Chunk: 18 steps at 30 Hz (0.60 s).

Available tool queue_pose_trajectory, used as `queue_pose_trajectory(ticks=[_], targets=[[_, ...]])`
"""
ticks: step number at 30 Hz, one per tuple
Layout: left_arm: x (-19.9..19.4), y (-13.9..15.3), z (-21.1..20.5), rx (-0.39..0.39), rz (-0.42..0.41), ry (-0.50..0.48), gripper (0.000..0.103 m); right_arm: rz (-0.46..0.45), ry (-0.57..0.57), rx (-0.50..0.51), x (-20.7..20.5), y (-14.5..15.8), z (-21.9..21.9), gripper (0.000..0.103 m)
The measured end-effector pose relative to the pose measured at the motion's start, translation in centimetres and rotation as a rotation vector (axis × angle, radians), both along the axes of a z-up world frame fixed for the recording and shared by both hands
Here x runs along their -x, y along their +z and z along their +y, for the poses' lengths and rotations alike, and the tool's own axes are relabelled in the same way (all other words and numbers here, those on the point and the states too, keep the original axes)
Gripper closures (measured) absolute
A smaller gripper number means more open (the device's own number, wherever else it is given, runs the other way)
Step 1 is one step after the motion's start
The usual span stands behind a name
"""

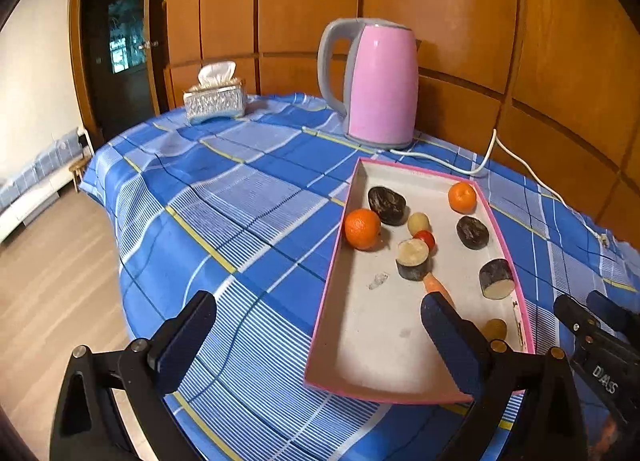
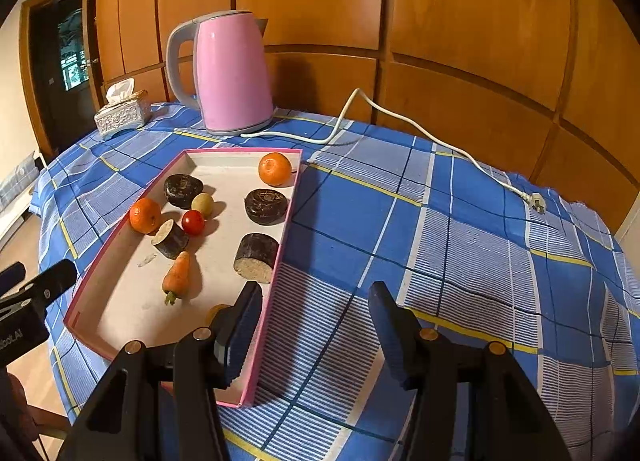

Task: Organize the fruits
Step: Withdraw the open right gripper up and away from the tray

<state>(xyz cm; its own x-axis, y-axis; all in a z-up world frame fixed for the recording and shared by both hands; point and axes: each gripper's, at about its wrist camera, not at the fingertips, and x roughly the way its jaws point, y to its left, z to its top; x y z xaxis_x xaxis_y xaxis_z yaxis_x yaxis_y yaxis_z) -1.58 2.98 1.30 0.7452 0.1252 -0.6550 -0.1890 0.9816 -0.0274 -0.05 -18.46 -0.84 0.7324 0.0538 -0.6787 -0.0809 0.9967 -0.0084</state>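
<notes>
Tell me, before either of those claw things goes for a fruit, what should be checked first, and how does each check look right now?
1. Left gripper empty and open: ok, its jaws stand wide with nothing between them.
2. Right gripper empty: ok, its jaws are apart over the tablecloth, holding nothing.
3. Fruit inside the pink-rimmed tray: ok, both tangerines and the cherry tomato lie within it.
4. Carrot free to grasp: ok, it touches no neighbour.
5. Small yellowish piece at the near end: cannot tell, a finger hides part of it in both views.
6. Kettle cord clear of the tray: ok, it runs behind and beside it.
</notes>
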Motion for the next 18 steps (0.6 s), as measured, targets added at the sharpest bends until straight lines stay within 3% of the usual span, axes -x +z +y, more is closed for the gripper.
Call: queue_pose_trajectory(ticks=[18], targets=[[-0.04,-0.31,-0.11,-0.009,0.008,-0.003,0.0,0.012,0.007,0.001,0.23,-0.45,0.29,0.047]])
